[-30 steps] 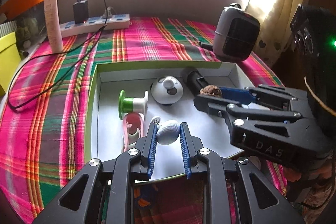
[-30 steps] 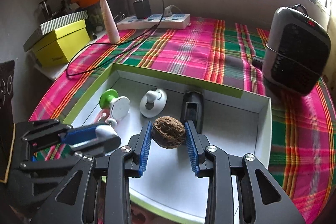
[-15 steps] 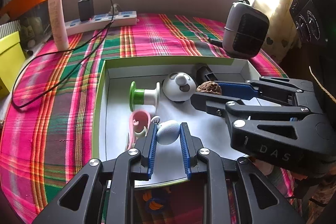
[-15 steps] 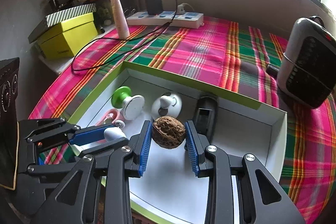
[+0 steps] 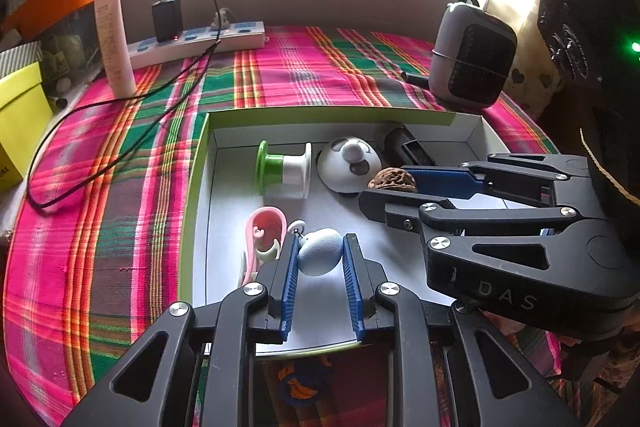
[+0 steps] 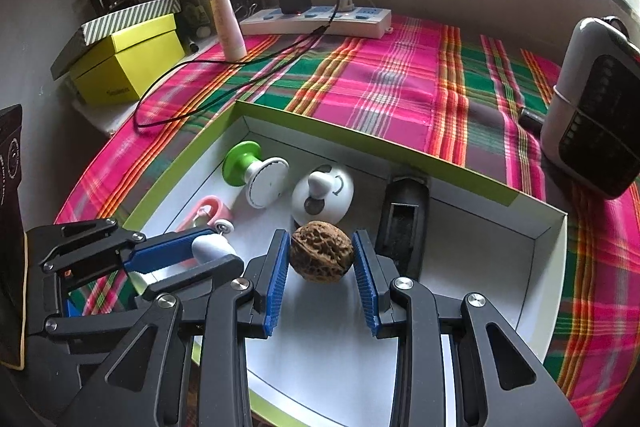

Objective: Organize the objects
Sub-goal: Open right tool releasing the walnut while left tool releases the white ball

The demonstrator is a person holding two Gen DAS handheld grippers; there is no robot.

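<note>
My left gripper (image 5: 319,247) is shut on a pale blue-white egg-shaped ball (image 5: 320,251), held just above the floor of a white tray with green rim (image 5: 200,163). My right gripper (image 6: 321,259) is shut on a brown walnut (image 6: 321,256), held over the tray's middle; the walnut also shows in the left wrist view (image 5: 392,180). In the tray lie a green and white spool (image 5: 284,169), a white dome with a knob (image 5: 349,165), a black case (image 6: 404,227) and a pink clip (image 5: 264,235).
The tray sits on a pink and green plaid cloth (image 5: 120,187). A grey heater (image 6: 596,107) stands at the right. A power strip with charger and black cable (image 6: 316,19), a white tube (image 6: 225,15) and a yellow box (image 6: 128,63) are at the back left.
Both grippers have risen and drawn back a little with their objects still held; the tray and its contents appear farther away and have not moved.
</note>
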